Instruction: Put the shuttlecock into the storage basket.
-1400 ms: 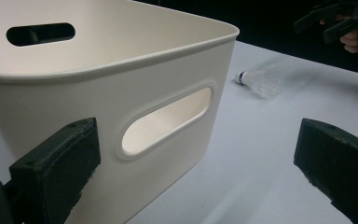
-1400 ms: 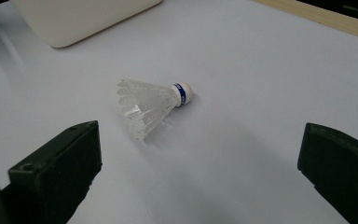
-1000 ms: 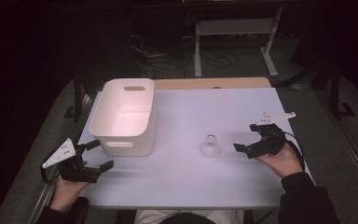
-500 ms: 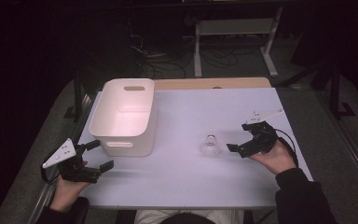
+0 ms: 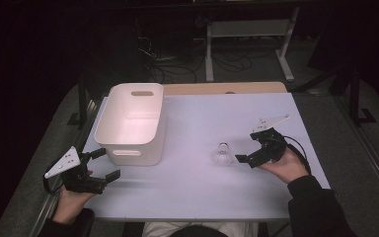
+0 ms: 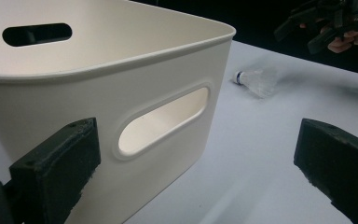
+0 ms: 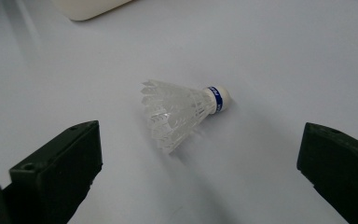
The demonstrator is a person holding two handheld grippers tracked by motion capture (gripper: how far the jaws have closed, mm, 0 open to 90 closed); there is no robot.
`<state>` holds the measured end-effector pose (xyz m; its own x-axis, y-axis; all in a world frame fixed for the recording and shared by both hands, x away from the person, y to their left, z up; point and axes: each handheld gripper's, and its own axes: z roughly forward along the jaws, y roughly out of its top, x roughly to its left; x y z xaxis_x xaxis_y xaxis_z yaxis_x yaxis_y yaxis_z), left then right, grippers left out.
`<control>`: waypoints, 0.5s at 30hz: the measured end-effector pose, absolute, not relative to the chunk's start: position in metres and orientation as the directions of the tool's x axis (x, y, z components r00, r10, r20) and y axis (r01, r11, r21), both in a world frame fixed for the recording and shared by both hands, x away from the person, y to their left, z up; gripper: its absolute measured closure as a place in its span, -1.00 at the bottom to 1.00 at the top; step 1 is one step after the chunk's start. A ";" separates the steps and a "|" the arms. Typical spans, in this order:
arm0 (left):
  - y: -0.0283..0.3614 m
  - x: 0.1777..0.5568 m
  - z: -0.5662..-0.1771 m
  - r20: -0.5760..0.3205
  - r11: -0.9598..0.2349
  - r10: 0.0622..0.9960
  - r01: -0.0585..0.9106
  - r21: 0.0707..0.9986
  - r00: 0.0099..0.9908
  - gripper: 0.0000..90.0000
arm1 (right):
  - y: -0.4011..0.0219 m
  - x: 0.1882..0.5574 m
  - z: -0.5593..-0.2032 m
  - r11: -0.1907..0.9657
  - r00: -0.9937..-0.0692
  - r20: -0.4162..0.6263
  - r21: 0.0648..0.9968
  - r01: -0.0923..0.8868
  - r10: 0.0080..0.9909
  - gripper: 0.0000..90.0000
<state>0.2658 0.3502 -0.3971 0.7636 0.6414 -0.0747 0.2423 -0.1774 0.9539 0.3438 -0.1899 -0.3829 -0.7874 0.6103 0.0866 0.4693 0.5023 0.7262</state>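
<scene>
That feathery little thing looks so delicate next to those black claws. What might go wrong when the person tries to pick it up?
The shuttlecock lies on its side on the table, with the right gripper open just beside it. A hard squeeze on the feather skirt could crush it. A jaw might also nudge it first, and so light a thing would likely roll away. If it is meant for the white bin, the high walls could catch it on a low carry.

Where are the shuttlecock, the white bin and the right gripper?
shuttlecock (image 7: 179,112), right gripper view, on the feather skirt.
white bin (image 5: 131,156), high view, on the near wall.
right gripper (image 5: 246,148), high view, midway between its open fingertips.
</scene>
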 end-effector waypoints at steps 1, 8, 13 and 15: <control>0.350 0.266 -0.397 -0.075 -0.177 0.641 0.242 0.954 0.764 -1.00 | -0.189 0.344 -0.383 0.508 -0.789 0.086 0.722 0.470 0.608 -1.00; 0.350 0.265 -0.397 -0.073 -0.178 0.639 0.239 0.955 0.766 -1.00 | -0.184 0.349 -0.386 0.522 -0.793 0.092 0.706 0.478 0.602 -1.00; 0.350 0.265 -0.397 -0.073 -0.178 0.639 0.239 0.955 0.766 -1.00 | -0.182 0.352 -0.390 0.533 -0.802 0.107 0.694 0.483 0.587 -0.90; 0.350 0.265 -0.397 -0.072 -0.178 0.639 0.238 0.955 0.766 -1.00 | -0.182 0.354 -0.391 0.538 -0.805 0.110 0.690 0.484 0.582 -0.86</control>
<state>0.2654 0.3505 -0.3970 0.7661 0.6386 -0.0723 0.2384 -0.1778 0.9548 0.3541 -0.1817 -0.3909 -0.8054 0.5824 0.1103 0.4838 0.5384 0.6900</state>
